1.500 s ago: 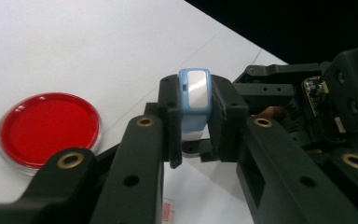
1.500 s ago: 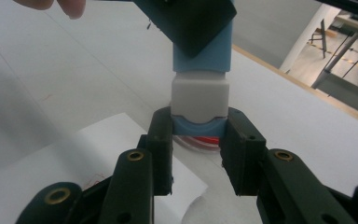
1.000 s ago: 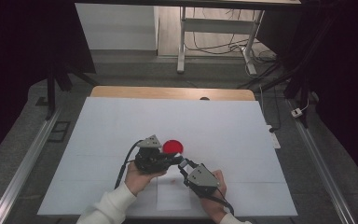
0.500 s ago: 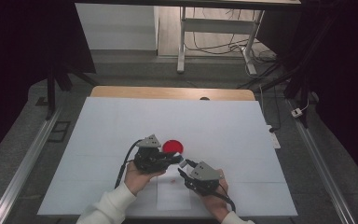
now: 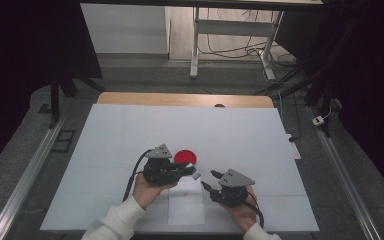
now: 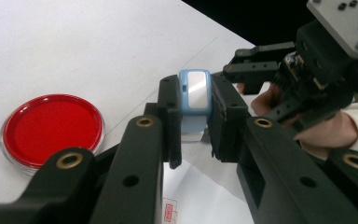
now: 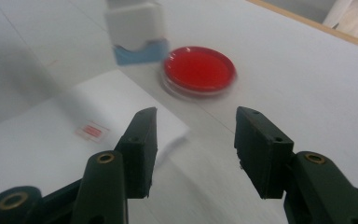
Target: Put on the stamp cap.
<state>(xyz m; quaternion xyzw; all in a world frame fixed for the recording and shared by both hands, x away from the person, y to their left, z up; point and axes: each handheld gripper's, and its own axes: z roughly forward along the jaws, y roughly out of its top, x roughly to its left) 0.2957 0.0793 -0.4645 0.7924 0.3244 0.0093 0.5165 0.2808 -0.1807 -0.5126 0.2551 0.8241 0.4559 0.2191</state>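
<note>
We see a white bench (image 5: 130,130) carrying a red dish (image 5: 185,157) and a paper sheet (image 5: 186,207).

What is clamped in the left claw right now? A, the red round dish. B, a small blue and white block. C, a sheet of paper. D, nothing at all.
B: in the left gripper view the left claw has its jaws pressed on either side of the small blue and white block, while the red round dish lies apart on the table.

The left gripper (image 6: 193,126) hides the blue-and-white block's (image 6: 195,95) lower sides.
</note>
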